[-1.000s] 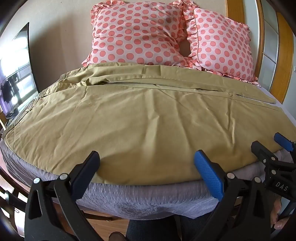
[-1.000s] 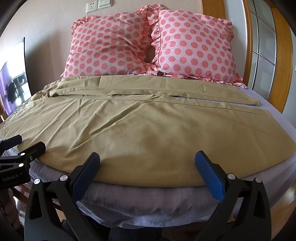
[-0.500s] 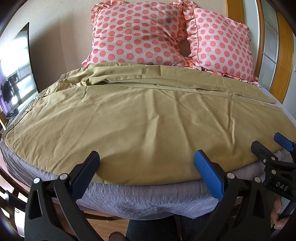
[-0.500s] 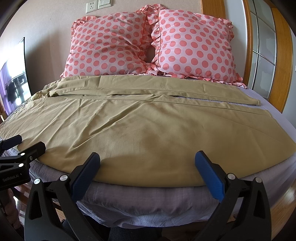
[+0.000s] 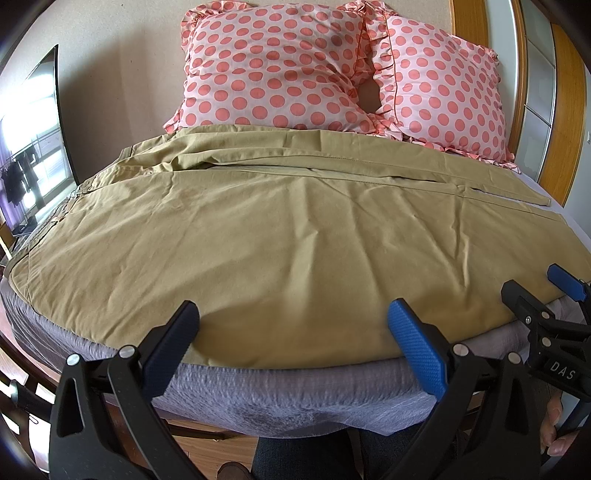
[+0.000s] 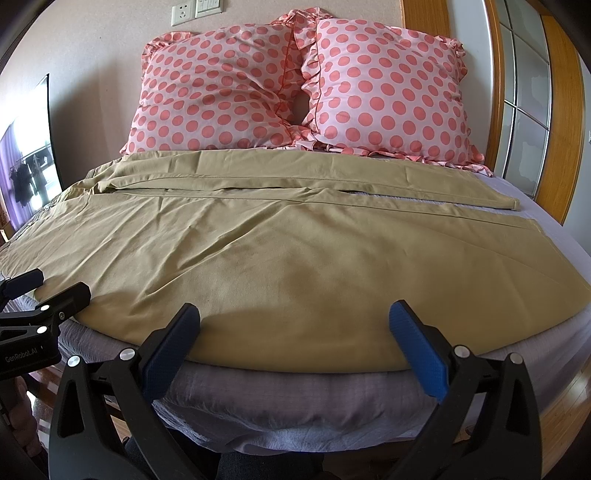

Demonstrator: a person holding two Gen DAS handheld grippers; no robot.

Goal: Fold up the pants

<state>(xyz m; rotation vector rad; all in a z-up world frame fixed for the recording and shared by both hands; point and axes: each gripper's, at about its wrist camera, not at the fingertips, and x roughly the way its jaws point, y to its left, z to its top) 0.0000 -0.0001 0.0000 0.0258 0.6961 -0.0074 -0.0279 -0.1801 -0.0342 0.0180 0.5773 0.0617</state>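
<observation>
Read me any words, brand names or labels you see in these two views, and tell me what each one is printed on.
"DAS" – white letters on the black body of the right gripper, seen at the right edge of the left wrist view.
"GenRobot.AI" – white letters on the black body of the left gripper, seen at the left edge of the right wrist view.
Nothing readable on the pants, pillows or wall socket.
</observation>
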